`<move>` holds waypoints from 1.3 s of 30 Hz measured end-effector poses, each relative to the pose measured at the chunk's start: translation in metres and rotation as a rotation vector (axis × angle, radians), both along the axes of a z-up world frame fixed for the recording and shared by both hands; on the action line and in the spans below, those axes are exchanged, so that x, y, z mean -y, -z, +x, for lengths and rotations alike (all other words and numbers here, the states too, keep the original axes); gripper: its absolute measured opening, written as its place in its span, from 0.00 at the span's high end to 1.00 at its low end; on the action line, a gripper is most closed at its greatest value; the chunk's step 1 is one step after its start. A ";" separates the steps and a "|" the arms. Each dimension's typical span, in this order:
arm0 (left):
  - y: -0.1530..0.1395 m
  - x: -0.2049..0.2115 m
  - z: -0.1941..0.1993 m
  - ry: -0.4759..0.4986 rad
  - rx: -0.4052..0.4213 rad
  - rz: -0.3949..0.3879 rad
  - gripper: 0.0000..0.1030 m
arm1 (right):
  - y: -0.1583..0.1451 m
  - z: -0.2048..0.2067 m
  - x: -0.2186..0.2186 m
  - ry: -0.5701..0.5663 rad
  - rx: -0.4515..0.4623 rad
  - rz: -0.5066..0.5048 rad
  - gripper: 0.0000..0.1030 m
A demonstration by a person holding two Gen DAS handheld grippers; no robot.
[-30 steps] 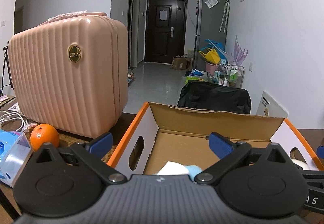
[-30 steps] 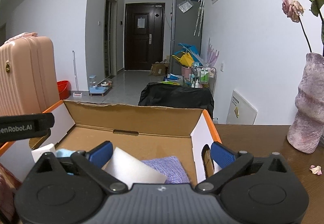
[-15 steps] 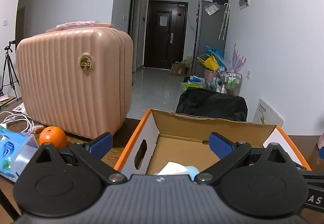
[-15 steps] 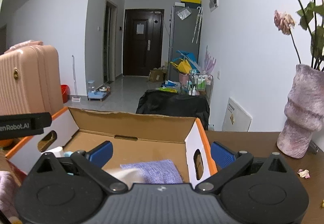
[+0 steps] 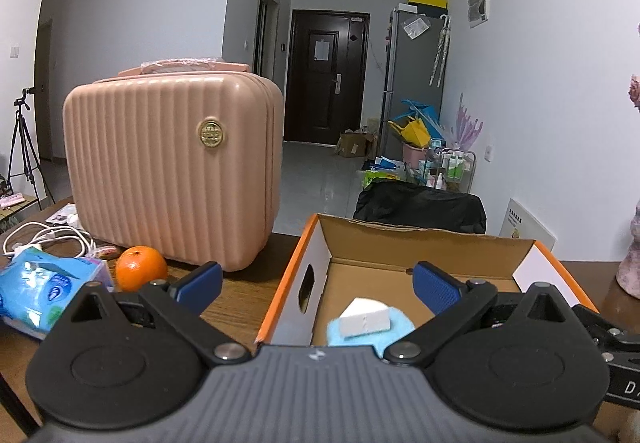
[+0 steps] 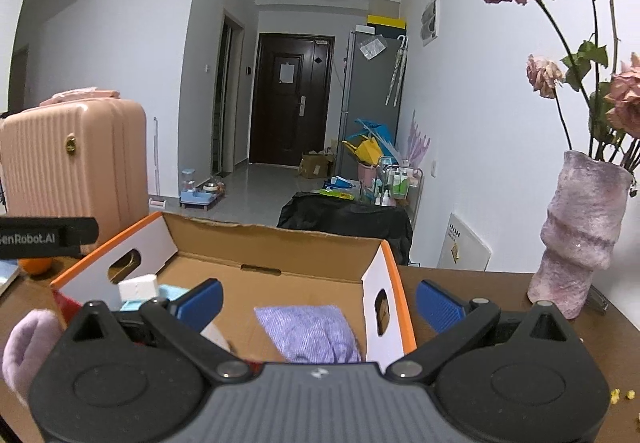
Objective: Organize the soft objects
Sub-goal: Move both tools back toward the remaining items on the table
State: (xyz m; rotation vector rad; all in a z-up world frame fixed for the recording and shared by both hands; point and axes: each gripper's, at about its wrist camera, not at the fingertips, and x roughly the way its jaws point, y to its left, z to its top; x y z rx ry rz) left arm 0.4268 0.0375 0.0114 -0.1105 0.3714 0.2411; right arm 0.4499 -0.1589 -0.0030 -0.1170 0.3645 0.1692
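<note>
An open cardboard box (image 5: 320,239) with orange rims and white sides stands on the wooden table; it also shows in the right wrist view (image 6: 390,267). Inside lie a white foam wedge (image 5: 365,319) on a light-blue sponge (image 5: 394,327) and a purple cloth (image 6: 310,331). A pale purple plush piece (image 6: 28,343) shows at the lower left of the right wrist view. My left gripper (image 5: 316,281) is open and empty, behind the box's near left corner. My right gripper (image 6: 318,299) is open and empty, over the box's near right side.
A pink ribbed suitcase (image 5: 172,171) stands left of the box. An orange (image 5: 141,267), a blue tissue pack (image 5: 44,289) and white cables (image 5: 52,235) lie at the left. A purple vase (image 6: 580,239) with dried roses stands at the right.
Both grippers have pulled back and up from the box, so more of it and the table shows. The white piece near the right gripper has dropped out of view.
</note>
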 end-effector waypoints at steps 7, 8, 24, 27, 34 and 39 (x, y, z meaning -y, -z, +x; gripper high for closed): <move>0.001 0.000 -0.031 0.012 0.001 0.018 0.00 | -0.001 -0.037 0.004 -0.015 0.025 -0.003 0.00; 0.002 -0.001 -0.036 0.012 0.000 0.020 0.00 | -0.001 -0.042 0.006 -0.018 0.028 -0.001 0.00; 0.009 -0.011 -0.115 0.012 -0.019 0.039 0.00 | 0.012 -0.118 0.014 -0.035 0.015 0.026 0.00; 0.010 -0.010 -0.130 0.016 -0.023 0.048 0.00 | 0.015 -0.134 0.013 -0.034 0.013 0.016 0.00; 0.011 -0.010 -0.165 0.031 -0.020 0.063 0.00 | 0.013 -0.170 0.011 -0.037 0.030 0.017 0.00; 0.014 -0.009 -0.188 0.047 -0.023 0.074 0.00 | 0.014 -0.191 0.010 -0.047 0.030 0.028 0.00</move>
